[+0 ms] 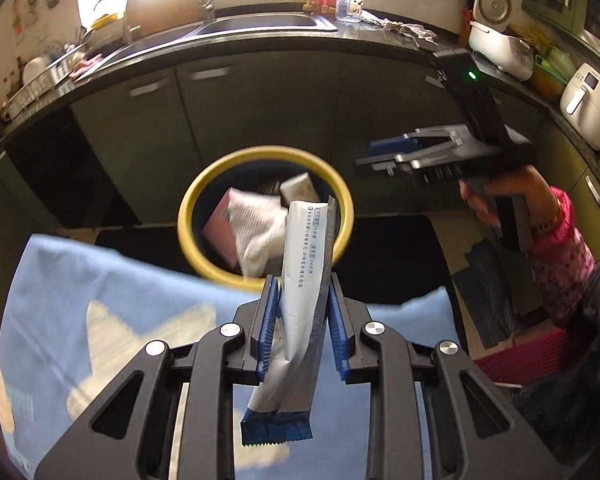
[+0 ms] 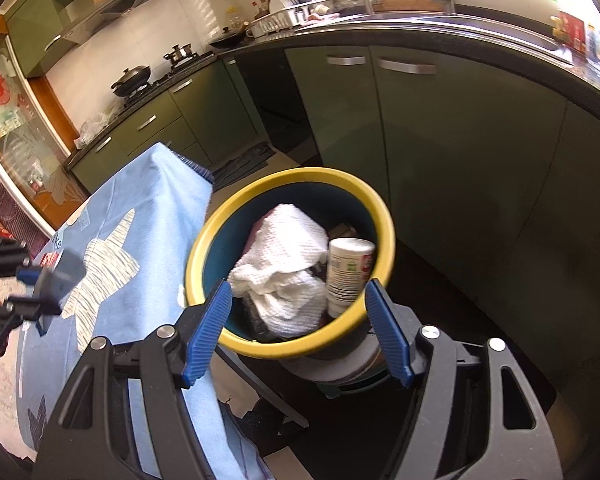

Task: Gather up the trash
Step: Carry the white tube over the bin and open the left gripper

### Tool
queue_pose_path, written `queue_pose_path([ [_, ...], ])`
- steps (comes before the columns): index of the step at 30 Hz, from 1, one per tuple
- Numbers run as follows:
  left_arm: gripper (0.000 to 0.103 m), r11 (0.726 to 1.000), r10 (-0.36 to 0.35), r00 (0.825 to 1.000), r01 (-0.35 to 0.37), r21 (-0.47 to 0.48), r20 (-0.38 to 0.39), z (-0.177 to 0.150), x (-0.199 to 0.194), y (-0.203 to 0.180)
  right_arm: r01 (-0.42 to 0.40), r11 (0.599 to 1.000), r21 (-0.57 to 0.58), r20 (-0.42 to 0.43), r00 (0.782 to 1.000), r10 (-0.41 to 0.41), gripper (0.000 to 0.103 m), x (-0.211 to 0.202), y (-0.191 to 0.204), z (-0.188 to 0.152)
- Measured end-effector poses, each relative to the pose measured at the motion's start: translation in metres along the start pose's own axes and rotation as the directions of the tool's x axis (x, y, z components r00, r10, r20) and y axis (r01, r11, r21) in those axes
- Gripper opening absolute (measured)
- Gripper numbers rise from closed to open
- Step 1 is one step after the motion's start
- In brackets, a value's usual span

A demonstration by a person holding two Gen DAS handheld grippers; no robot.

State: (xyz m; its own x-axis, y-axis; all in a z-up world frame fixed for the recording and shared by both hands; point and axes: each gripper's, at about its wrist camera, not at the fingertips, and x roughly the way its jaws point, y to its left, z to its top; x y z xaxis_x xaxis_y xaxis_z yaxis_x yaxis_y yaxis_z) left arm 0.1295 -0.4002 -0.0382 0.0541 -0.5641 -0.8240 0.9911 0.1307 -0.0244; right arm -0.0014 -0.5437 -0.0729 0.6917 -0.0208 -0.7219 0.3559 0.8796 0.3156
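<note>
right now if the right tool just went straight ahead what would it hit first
Most likely the yellow-rimmed trash bin, near rim first; past that, the white towel inside. The right tool is open; depth is unclear.

A dark tabletop (image 1: 260, 46) curves around green cabinets (image 2: 440, 128). A steel sink (image 1: 260, 24) sits under the bright window. A white rice cooker (image 1: 496, 44) and an air fryer (image 1: 588, 104) stand to its right. A wok (image 2: 132, 76) rests on the stove. A dish rack (image 2: 284, 16) holds plates. A blue cloth (image 2: 140, 240) with a pale star lies nearby.

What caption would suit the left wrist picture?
Left hand-held gripper grips a silver wrapper, pointing toward the yellow-rimmed bin.
</note>
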Motion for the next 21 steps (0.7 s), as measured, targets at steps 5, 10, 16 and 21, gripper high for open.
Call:
queue_pose_path([
  [5,0.025,0.999,-0.012,1.0,0.012,0.043,0.003,0.053,0.05,-0.002,0.017,0.999,0.037,-0.001,1.0,-0.017,0.066,-0.005,-0.021,-0.006],
  [10,0.03,0.999,0.006,1.0,-0.006,0.045,-0.018,0.084,0.099,0.001,0.033,0.997,0.066,-0.001,0.999,-0.033,0.066,-0.011,-0.035,-0.01],
  [16,0.054,0.999,0.054,0.998,-0.054,-0.005,0.014,0.093,0.107,0.012,0.03,0.997,0.069,0.01,0.999,-0.031,0.066,-0.013,-0.034,-0.01],
  [21,0.058,0.995,0.081,0.995,-0.076,-0.066,0.062,0.076,0.067,0.018,0.033,0.998,0.049,0.006,0.999,-0.033,0.066,-0.011,-0.025,-0.01],
])
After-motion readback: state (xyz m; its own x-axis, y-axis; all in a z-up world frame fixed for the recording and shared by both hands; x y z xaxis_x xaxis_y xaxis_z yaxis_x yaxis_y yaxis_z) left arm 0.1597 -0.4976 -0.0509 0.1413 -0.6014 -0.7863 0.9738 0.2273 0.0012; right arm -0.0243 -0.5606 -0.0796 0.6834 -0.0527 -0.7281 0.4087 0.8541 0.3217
